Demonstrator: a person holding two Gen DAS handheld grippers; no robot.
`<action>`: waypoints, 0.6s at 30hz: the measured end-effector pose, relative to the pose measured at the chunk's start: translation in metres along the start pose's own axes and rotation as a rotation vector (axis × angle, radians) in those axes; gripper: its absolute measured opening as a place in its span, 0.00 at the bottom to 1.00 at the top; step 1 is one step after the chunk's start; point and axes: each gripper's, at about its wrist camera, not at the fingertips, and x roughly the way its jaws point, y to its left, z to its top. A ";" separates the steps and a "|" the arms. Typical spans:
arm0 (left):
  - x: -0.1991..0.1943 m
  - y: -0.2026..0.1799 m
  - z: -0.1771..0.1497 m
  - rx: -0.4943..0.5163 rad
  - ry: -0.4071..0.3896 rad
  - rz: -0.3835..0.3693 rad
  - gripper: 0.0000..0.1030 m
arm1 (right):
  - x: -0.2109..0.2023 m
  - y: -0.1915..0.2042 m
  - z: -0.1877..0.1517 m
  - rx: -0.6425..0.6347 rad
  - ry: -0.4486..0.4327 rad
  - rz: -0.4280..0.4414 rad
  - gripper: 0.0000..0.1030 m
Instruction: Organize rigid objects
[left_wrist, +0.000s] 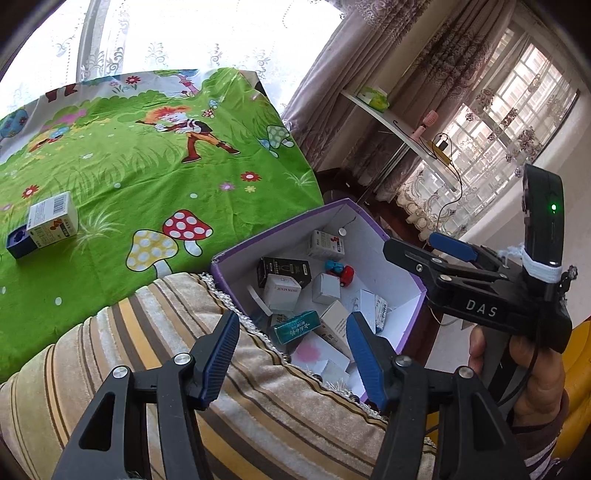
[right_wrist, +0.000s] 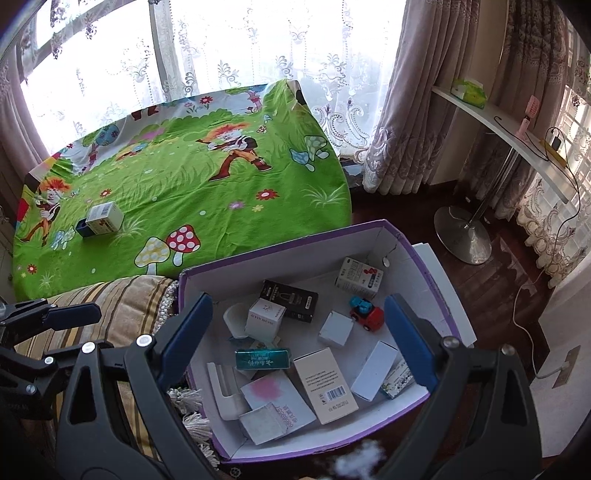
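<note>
Right wrist view: a green cartoon-print surface (right_wrist: 221, 206) carries a white carton (right_wrist: 105, 218) beside a small blue box (right_wrist: 82, 228); the purple cardboard box (right_wrist: 280, 243) nearby holds cartons and a toy car (right_wrist: 367, 314). Right hand-held gripper (right_wrist: 295, 339) and left hand-held gripper (left_wrist: 293, 354) both gape, empty.

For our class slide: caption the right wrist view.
Open right gripper above purple cardboard box of small cartons; one white carton left on green cartoon cloth.

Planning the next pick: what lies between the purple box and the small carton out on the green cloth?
Only bare green cloth with printed mushrooms separates the purple box from the carton, clearest in the right wrist view.
</note>
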 end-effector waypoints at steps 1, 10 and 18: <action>-0.002 0.004 0.001 -0.008 -0.006 0.009 0.59 | 0.001 0.002 0.000 0.000 0.005 0.009 0.92; -0.024 0.057 0.009 -0.112 -0.050 0.062 0.59 | 0.004 0.034 0.007 -0.049 0.013 0.056 0.92; -0.039 0.102 0.009 -0.184 -0.073 0.118 0.59 | 0.013 0.072 0.013 -0.096 0.037 0.105 0.94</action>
